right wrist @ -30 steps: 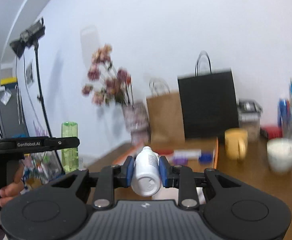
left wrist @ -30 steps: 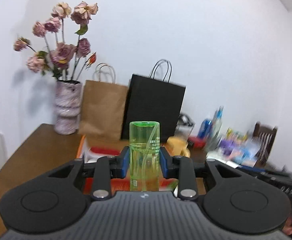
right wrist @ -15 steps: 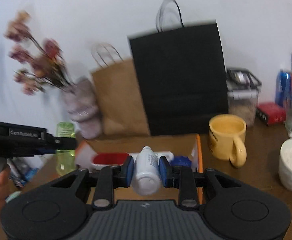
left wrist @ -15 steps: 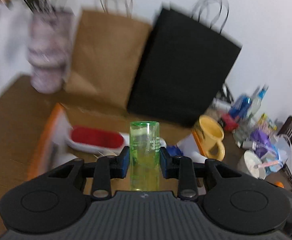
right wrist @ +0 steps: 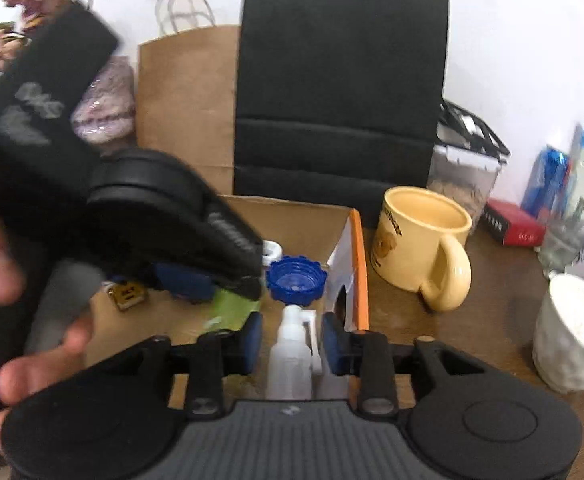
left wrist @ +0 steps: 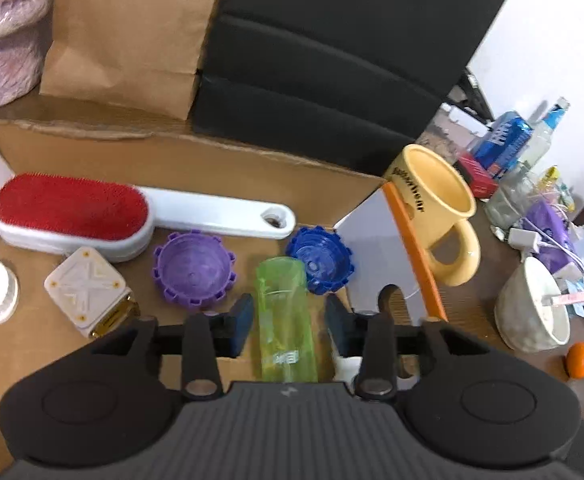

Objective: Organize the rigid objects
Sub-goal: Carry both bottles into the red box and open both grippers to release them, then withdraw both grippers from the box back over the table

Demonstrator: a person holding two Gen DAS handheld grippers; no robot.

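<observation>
Tumbler (left wrist: 285,316), green, lies between the left gripper (left wrist: 287,320) fingers, long axis toward 12 o'clock, low in the box (left wrist: 195,160). Those jaws are opening, pads already clear of it. Spray bottle (right wrist: 292,354) sits likewise between the right gripper (right wrist: 292,340) fingers, also opening, box wall tight at 1 o'clock. Beyond the tumbler: blue cap (left wrist: 319,258) at 1, purple cap (left wrist: 194,266) at 11, brush (left wrist: 71,210) farther; little free floor.
</observation>
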